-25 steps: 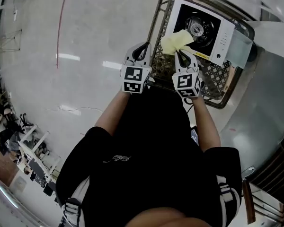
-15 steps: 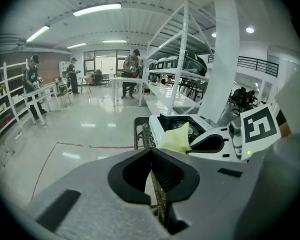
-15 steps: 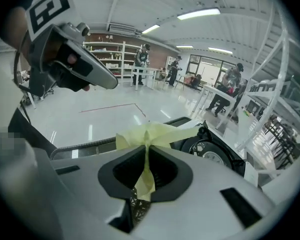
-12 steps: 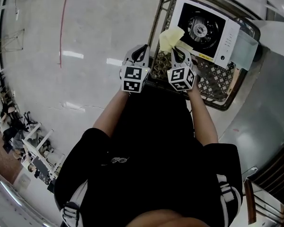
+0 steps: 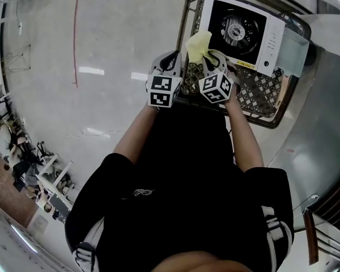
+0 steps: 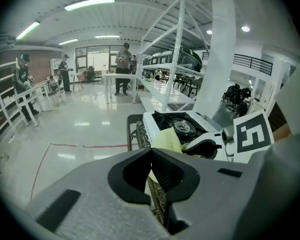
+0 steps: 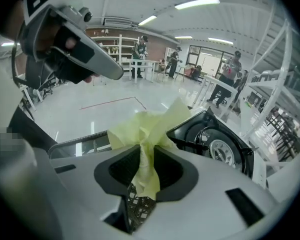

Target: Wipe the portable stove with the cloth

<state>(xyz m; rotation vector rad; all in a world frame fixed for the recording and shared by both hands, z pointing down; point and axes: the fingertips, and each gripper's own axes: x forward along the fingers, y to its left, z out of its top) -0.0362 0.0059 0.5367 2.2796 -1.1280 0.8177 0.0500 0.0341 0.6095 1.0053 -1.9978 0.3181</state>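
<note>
Pinching the yellow cloth (image 5: 197, 43) is the R gripper (image 7: 147, 150). Its fingers have just been easing apart, but the gap is narrow & the cloth is squeezed thin btwn the tips, touching both sides, w/ a bunch fanning out above & a tail hanging below. Cloth sits at the near-left corner of the portable stove (image 5: 238, 30), lapping over that corner's edge. In the R gripper view it stands up right in front of the stove's black top.

Stove: white body, black top, round burner in the middle, control strip along its right side. It lies burner-up in a dark mesh basket (image 5: 259, 90), which sticks out past the stove on the near side. Mesh shows under the R fingers too.

L gripper (image 6: 151, 150): fingers closed tip to tip, nothing btwn them. It's left of the stove, just outside the basket's left rim, close beside the R gripper & not touching cloth or stove. Both grippers point away from the person & down toward the stove's near-left corner.

Left of the stove: shiny pale floor (image 5: 113, 50) w/ a red tape line (image 5: 75, 38). Behind the stove in the L gripper view are white shelving (image 6: 177, 49) & a few people (image 6: 122, 64) standing well off, too small for detail.
</note>
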